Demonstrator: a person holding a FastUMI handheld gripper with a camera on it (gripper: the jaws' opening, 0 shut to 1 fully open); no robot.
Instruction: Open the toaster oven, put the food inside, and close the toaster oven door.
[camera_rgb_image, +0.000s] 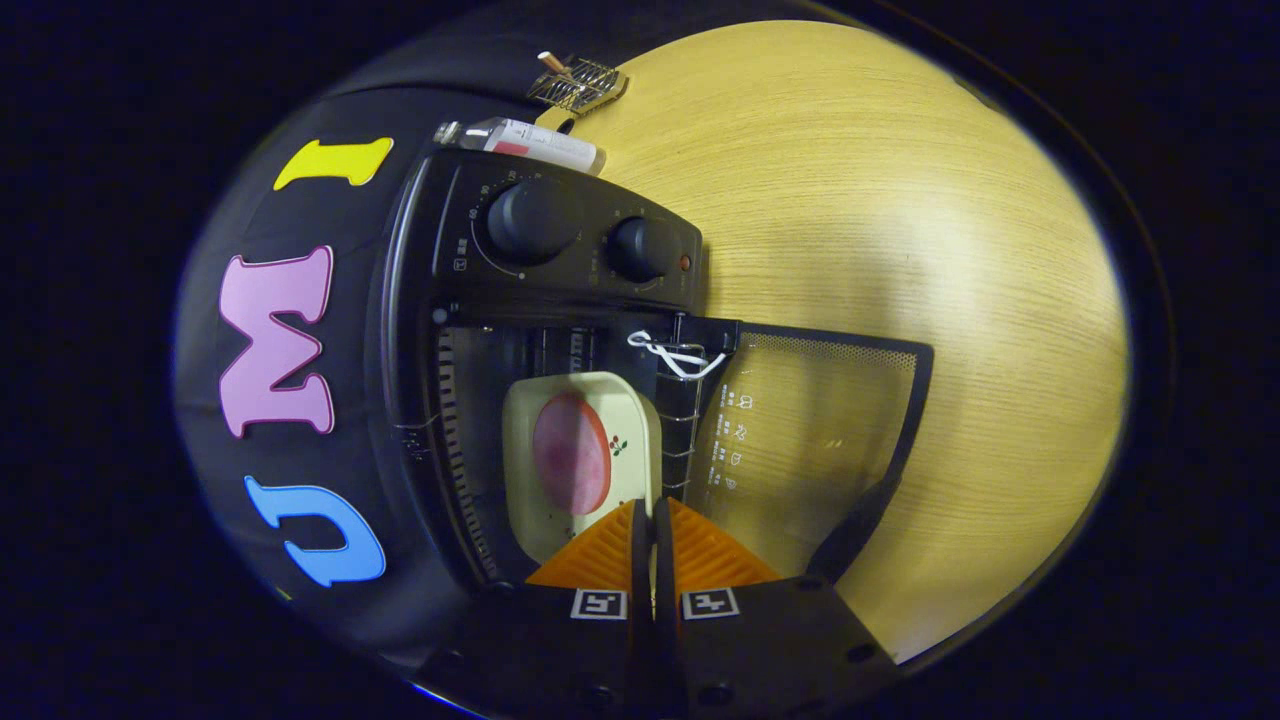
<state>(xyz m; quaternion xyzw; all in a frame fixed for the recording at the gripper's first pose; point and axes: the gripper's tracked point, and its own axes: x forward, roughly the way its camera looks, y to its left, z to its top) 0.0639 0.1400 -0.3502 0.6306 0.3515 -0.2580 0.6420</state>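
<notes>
- Between my tongs (652, 520) I see no gap: the orange fingers are clenched together, and nothing shows between them.
- Just ahead lies the cream plate (620, 420) with its pink ham slice (571, 452), inside the toaster oven (540, 300).
- Beside the fingers, the glass door (830, 440) hangs open; I judge closing it comes next.
- Beyond: wooden table (880, 200), bottle (530, 142), wire rack (578, 85).

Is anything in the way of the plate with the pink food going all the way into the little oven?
Nothing visible blocks it. The plate with the pink slice already sits inside the toaster oven, its glass door swung open. The gripper is shut on the plate's near edge.
</notes>
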